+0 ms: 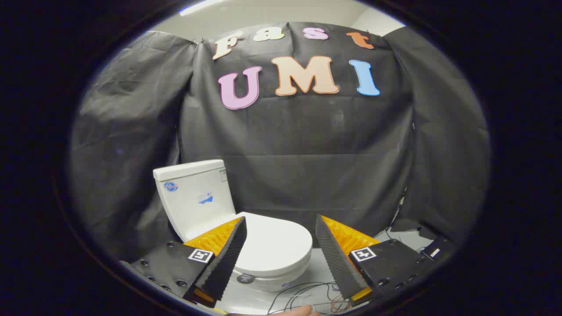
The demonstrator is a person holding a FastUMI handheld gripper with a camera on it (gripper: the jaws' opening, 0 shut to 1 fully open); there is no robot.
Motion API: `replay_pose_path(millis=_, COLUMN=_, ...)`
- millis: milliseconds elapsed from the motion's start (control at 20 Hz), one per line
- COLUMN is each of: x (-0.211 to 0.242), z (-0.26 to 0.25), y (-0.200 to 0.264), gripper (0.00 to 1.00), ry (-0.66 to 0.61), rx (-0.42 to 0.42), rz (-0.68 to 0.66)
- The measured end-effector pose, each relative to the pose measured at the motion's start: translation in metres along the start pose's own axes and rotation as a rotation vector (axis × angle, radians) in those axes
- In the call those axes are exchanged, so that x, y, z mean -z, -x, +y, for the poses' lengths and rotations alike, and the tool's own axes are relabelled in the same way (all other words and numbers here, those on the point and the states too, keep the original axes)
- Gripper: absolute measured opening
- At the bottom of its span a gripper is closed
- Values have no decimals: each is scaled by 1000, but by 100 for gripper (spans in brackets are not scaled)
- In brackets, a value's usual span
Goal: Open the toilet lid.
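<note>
A small white toilet stands on the floor ahead of me, its tank point(195, 195) upright at the back left. The white lid point(272, 245) lies shut, flat over the bowl, with its rounded front edge pointing toward the right finger. My gripper point(281, 221) is open, fingers spread wide. The left finger point(226, 252) overlaps the near left side of the lid in this view, while the right one point(336, 254) stands apart from the bowl. Nothing is held between them.
Black cloth walls close in behind and to both sides of the toilet. Loose cables point(303, 294) lie on the light floor point(320, 263) just under the fingers. A dark box point(434, 250) sits at the right by the wall.
</note>
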State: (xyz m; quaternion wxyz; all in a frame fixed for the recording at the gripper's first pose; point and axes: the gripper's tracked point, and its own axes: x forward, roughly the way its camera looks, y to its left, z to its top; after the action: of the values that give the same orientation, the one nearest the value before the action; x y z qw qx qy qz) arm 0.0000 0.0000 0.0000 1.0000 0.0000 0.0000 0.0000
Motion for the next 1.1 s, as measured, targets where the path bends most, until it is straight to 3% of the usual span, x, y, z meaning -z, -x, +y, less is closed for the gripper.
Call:
replay_pose_path(millis=200, x=-14, z=5, y=-4, gripper=98, ry=72, rx=12, rz=-41)
replay_pose_path(millis=350, x=-25, z=25, y=-12, gripper=100, ry=-15, rx=-23, rz=-101)
replay_pose_path(millis=1100, x=12, z=76, y=-25, gripper=99, ry=-86, rx=-25, rz=-31)
